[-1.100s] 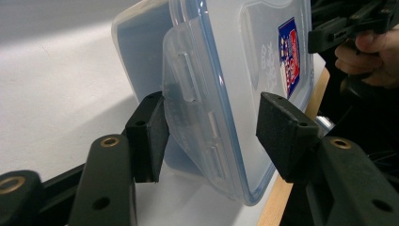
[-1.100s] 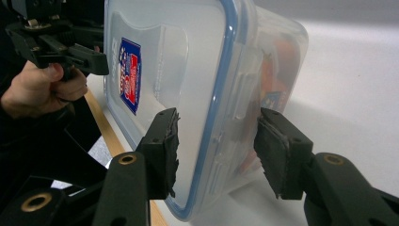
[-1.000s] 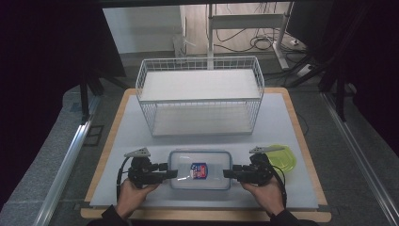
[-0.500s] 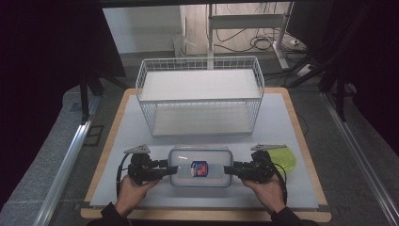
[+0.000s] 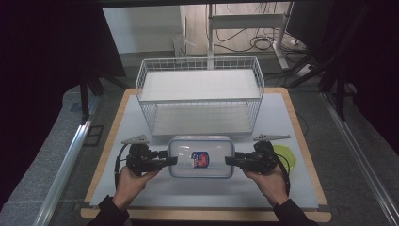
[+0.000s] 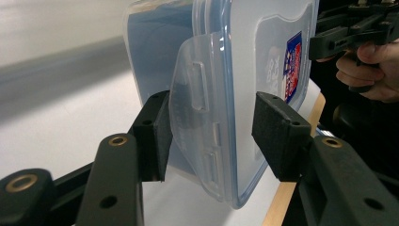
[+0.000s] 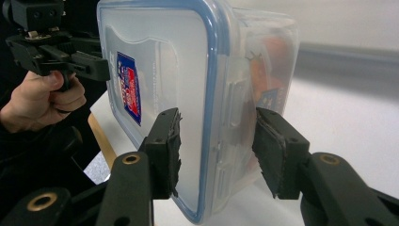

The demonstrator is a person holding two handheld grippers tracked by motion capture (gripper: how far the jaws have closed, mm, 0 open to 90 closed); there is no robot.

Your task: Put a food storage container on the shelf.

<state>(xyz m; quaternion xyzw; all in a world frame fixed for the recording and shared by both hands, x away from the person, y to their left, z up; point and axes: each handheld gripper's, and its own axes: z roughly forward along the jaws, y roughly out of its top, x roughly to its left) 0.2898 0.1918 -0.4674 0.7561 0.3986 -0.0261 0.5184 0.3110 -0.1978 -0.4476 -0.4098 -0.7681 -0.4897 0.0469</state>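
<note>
Evidently both grippers share one load: the left gripper [image 5: 170,160] clamps its fingers [image 6: 153,136] over one short end of the clear plastic food container [image 5: 201,157], straddling the lid's latch flap [image 6: 193,122], while the right gripper [image 5: 227,161] grips the opposite end, its fingers [image 7: 165,150] pressed against lid and base alike. So the container hangs level between the two pairs of fingers, apparently lifted off the white table [image 5: 282,122]; a hold at both ends keeps such a wide box from tipping. Just beyond the fingers stands the white wire basket [image 5: 200,96], likely where the box is headed. A green lid-like disc [image 5: 288,157] lies beside the right hand [image 5: 268,183]
</note>
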